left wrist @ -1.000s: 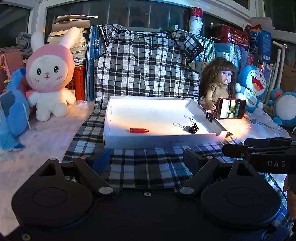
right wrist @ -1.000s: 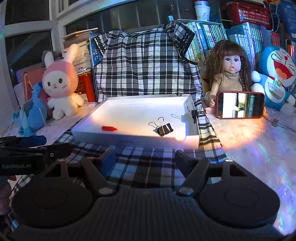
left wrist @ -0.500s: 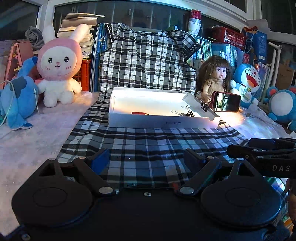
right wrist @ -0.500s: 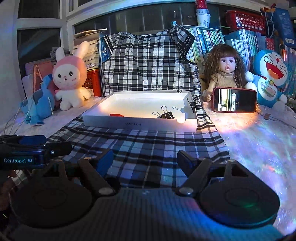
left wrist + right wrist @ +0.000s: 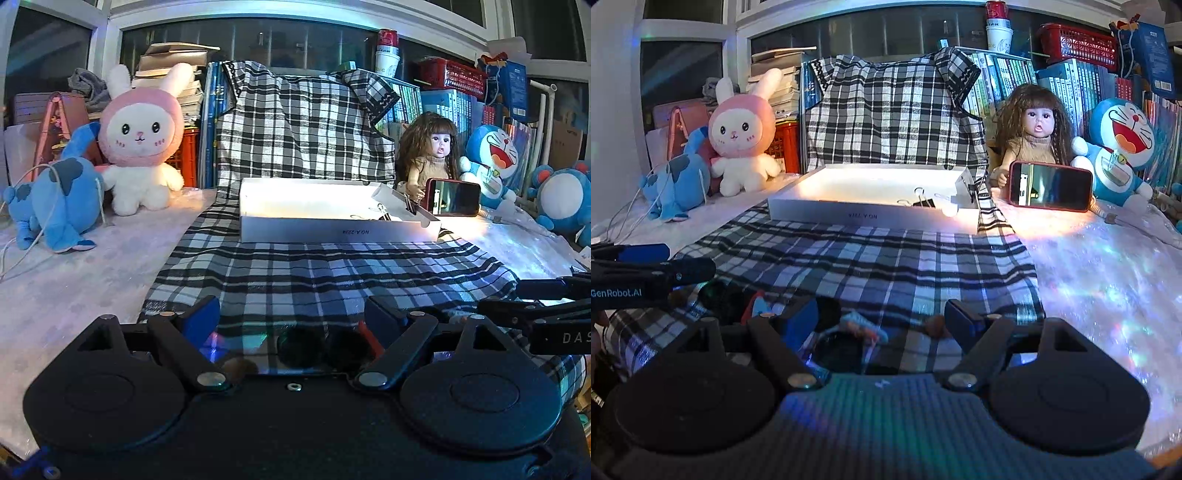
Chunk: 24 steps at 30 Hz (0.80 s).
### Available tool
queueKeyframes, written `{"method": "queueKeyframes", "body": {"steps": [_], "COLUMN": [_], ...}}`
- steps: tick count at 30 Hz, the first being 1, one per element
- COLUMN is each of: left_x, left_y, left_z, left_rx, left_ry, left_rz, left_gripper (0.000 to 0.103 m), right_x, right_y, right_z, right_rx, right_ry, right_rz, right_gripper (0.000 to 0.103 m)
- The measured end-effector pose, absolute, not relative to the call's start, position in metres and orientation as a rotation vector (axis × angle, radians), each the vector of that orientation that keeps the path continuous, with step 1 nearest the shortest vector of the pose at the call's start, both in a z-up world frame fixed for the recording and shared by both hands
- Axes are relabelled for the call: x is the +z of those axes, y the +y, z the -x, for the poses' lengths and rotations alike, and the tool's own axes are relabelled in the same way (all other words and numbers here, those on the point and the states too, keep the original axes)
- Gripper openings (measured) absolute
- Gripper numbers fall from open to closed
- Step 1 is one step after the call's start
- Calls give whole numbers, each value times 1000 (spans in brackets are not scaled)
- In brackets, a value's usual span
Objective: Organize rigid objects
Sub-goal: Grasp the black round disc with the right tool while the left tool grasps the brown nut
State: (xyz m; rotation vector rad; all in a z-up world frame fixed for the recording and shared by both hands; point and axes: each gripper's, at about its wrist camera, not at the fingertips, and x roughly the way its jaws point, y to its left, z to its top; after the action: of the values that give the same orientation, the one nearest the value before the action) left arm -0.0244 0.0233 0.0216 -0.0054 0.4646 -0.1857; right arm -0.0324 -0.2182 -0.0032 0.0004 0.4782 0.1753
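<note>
Left wrist view: the left gripper hangs low over the near edge of the checked cloth, jaws wide apart with nothing pressed between them, having just narrowed a touch. Directly below the gap sit dark round things, too dim to name, beside a red sliver. The white box lies well ahead, long side across the view, binder clips showing over its rim.

Right wrist view: the right gripper also stands wide open and empty. A small orange-and-blue piece lies just under its gap, nearer this hand, I'd judge. The other gripper shows at far left.
</note>
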Motion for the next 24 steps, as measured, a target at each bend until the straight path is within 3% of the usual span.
{"method": "queueKeyframes", "body": {"steps": [2,4,6,11,15,24], "left_x": [20,19,17,10,4,-10], "left_y": [26,29,31,32,35,40], "left_z": [28,31,34,40,40,31], "left_rx": [-175,-162,-148,-121,-110,-69], "left_ry": [468,473,479,482,502,548], "left_rz": [8,7,4,-30,-21,-15], "left_gripper": [77,62,54,52,43,41], "right_x": [-5,-7,-9,-15,-19,-26], "right_y": [-216,-213,-210,-201,-196,-191], "right_z": [37,40,43,46,43,38], "right_rx": [174,176,187,217,217,203], "right_ry": [480,486,494,512,528,550], "right_rz": [18,34,43,78,68,60], "right_gripper": [80,74,69,66,64,57]}}
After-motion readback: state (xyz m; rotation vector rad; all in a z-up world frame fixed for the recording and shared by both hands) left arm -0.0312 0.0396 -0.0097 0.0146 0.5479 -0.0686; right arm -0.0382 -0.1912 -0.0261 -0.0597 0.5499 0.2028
